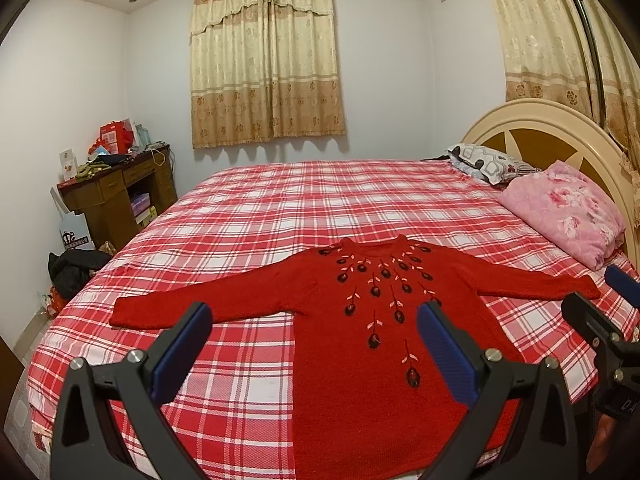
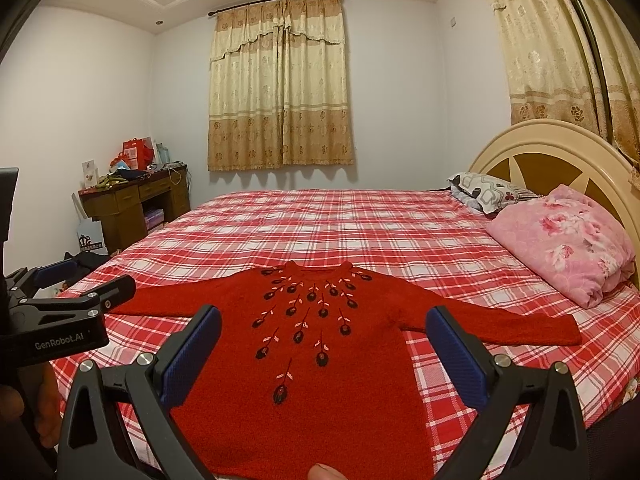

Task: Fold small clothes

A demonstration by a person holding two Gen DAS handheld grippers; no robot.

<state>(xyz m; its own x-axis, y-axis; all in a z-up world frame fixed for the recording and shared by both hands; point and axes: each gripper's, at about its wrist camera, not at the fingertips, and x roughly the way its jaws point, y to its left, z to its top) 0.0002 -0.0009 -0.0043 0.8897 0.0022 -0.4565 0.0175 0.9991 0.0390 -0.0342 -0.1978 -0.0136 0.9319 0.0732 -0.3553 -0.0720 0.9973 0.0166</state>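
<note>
A red knit sweater (image 1: 360, 320) with dark embroidered flowers lies flat, front up, on the red plaid bed (image 1: 280, 208), both sleeves spread out to the sides. It also shows in the right wrist view (image 2: 320, 340). My left gripper (image 1: 314, 314) is open and empty, held above the sweater's lower left part. My right gripper (image 2: 324, 318) is open and empty, held above the sweater's lower middle. The right gripper shows at the right edge of the left wrist view (image 1: 600, 308). The left gripper shows at the left edge of the right wrist view (image 2: 80, 284).
A pink floral folded quilt (image 1: 568, 212) and a patterned pillow (image 1: 484, 162) lie by the cream headboard (image 1: 552, 120) at the right. A cluttered brown desk (image 1: 120, 192) stands in the far left corner. Dark bags (image 1: 76, 268) sit on the floor beside the bed.
</note>
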